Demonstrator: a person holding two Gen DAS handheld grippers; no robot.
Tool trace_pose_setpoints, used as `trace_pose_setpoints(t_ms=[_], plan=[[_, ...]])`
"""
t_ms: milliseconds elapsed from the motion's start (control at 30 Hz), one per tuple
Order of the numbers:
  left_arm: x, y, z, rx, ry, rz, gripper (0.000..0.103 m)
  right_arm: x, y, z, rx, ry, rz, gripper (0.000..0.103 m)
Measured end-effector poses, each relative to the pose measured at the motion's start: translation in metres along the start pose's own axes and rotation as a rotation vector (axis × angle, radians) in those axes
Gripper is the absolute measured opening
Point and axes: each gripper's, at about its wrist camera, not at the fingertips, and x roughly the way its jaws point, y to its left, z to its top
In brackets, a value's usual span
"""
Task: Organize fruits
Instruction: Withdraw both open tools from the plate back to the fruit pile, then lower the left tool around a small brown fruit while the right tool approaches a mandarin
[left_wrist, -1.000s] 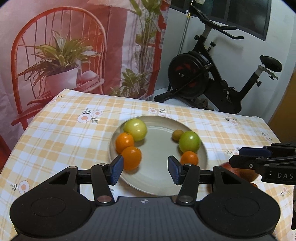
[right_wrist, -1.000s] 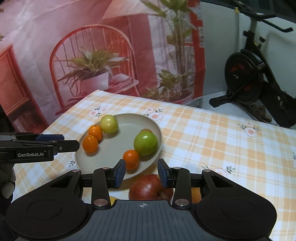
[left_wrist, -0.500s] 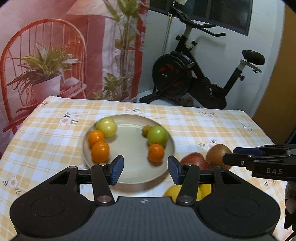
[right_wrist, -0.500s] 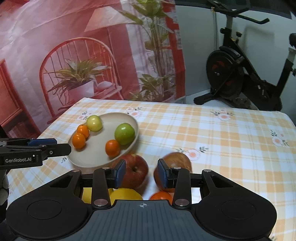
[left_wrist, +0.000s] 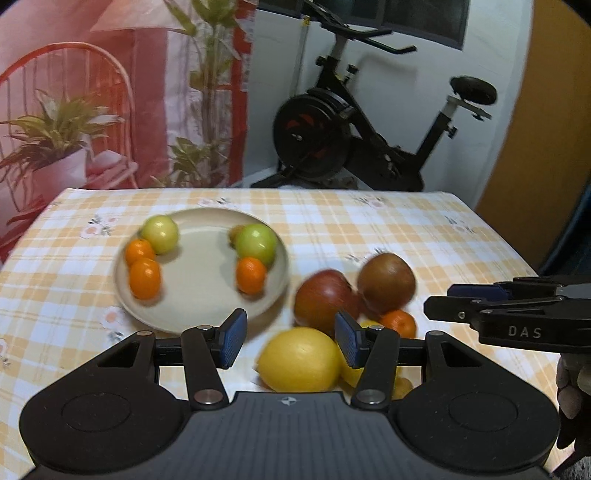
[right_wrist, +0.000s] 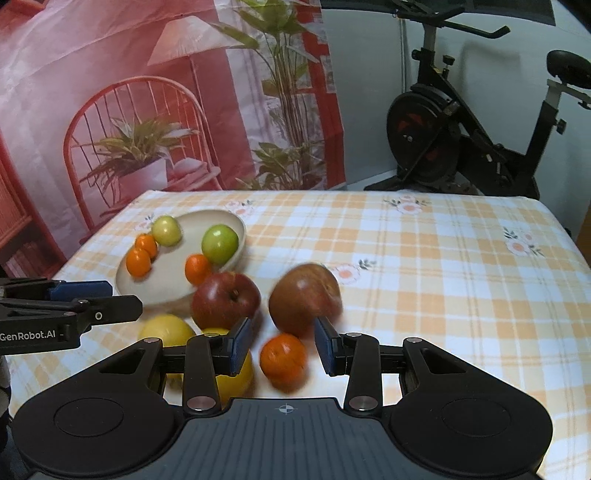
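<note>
Both tongs, the left tongs (left_wrist: 288, 341) and right tongs (right_wrist: 282, 345), are hovering spread and empty (gripping nothing) over loose fruit awaiting the plate (left_wrist: 207, 310).

Loose fruit pile (right_wrist: 229, 299) crowds the plate (right_wrist: 236, 236); right tablecloth (right_wrist: 443, 277) lies bare

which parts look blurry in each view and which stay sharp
Left wrist view: the plate and its fruit smear sideways, but the left claw is crisp. Right wrist view: the brown apple and loose orange blur; the right claw stays sharp.
</note>
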Motion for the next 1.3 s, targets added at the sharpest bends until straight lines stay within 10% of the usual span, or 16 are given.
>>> trace_pose_setpoints(t_ms=[800,1300], plan=[[0.007,-0.066,-0.048,0.124,0.086,-0.141,0.055,-0.026,-0.03,-0.048,0.026,0.019,-0.023,0.036],[0.019,-0.081,-0.06,0.155,0.131,-0.193,0.036,-0.033,-0.037,-0.057,0.061,0.003,-0.003,0.036]])
